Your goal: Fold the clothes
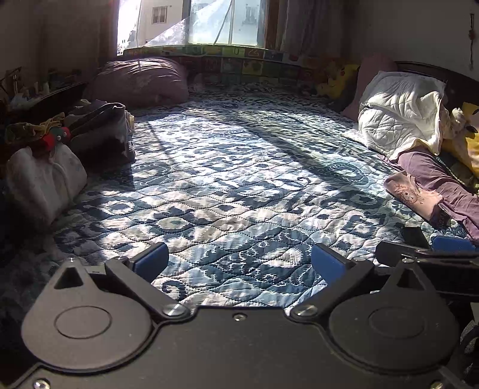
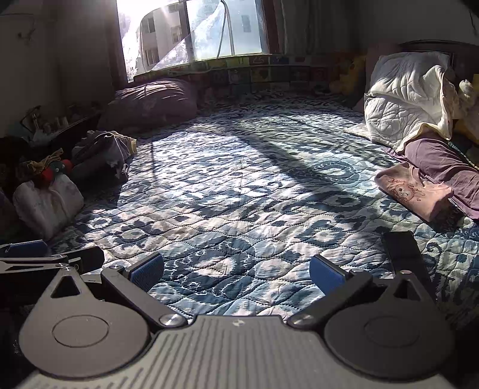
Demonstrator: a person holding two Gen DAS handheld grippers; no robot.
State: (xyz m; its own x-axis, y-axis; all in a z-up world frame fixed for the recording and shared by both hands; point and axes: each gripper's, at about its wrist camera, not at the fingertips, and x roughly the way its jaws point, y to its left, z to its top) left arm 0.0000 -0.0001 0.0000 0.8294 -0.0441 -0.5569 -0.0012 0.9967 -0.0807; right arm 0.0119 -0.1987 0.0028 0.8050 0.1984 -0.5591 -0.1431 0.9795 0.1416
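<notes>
clothes (image 2: 416, 191) lie folded at the bed's (image 2: 239, 191) right edge; left tool (image 1: 239, 260) and right tool (image 2: 236, 269) both gape wide, empty.

A wide bed (image 1: 239, 185) fills the room, spread with a blue and white quilted cover, and sunlight from the window (image 1: 209, 24) at its far side falls across the cover in bright patches cut by long dark shadows. Below the window, a band of colourful patterned panels (image 1: 239, 64) runs along the far edge of the bed, with curtains (image 1: 311, 24) hanging to the right of the glass. Plain walls stand in shade either side, and a dark headboard (image 1: 434, 74) rises at the bed's right end.
</notes>
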